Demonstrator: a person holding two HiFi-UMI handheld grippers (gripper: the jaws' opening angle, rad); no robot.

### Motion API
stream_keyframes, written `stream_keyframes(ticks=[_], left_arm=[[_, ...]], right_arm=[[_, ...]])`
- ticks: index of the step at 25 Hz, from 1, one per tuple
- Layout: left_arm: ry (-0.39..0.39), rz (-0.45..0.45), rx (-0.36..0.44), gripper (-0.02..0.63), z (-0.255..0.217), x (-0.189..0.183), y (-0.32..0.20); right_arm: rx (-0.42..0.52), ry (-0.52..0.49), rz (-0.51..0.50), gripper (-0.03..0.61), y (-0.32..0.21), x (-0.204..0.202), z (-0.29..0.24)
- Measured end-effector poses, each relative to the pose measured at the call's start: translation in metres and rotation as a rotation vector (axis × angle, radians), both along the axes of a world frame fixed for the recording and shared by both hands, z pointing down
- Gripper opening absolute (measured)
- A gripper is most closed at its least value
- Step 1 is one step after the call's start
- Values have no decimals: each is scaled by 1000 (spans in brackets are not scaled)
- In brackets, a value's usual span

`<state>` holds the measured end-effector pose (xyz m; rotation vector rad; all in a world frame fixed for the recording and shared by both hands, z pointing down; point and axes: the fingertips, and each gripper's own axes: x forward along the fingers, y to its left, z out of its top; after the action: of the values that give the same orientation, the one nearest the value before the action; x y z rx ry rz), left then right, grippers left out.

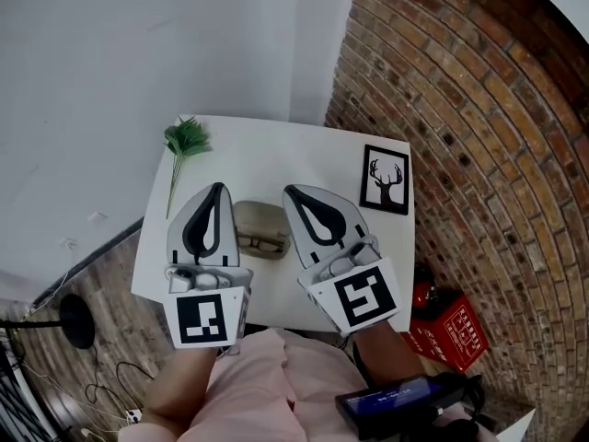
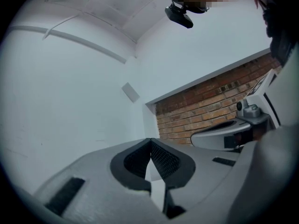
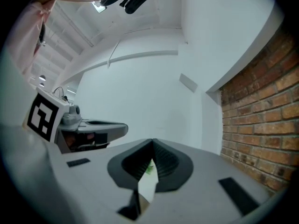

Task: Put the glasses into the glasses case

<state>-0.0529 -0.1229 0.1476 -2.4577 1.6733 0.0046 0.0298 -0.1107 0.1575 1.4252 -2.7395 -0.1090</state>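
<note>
The glasses (image 1: 260, 243) are lying at the near end of the tan glasses case (image 1: 260, 217), which is sitting around the middle of the white table (image 1: 276, 145). You're holding the left hand-held gripper (image 1: 217, 188) and the right hand-held gripper (image 1: 289, 190) up on either side of it, both clenched tight on nothing. A green sprig (image 1: 187, 140) is lying by the far left corner, and a deer picture (image 1: 386, 180) is sitting near the right edge.

We see a small white table (image 1: 276, 155) by the corner where a white wall (image 1: 138, 44) meets a brick wall (image 1: 479, 109), with dark wooden floor (image 1: 101, 274) beneath.
</note>
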Motion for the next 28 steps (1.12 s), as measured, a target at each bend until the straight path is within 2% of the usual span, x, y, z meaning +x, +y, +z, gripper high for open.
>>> stream_keyframes(ticks=[6,12,28], left_arm=[[-3,14,-36,9,16,4,0],[-6,25,-35,9,16,10,-3],[-13,42,-44,9,17,13,1]], right_arm=[[10,12,53,5,-2,14,4],[8,23,84,4,-3,23,7],[18,5,106,5,2,24,6]])
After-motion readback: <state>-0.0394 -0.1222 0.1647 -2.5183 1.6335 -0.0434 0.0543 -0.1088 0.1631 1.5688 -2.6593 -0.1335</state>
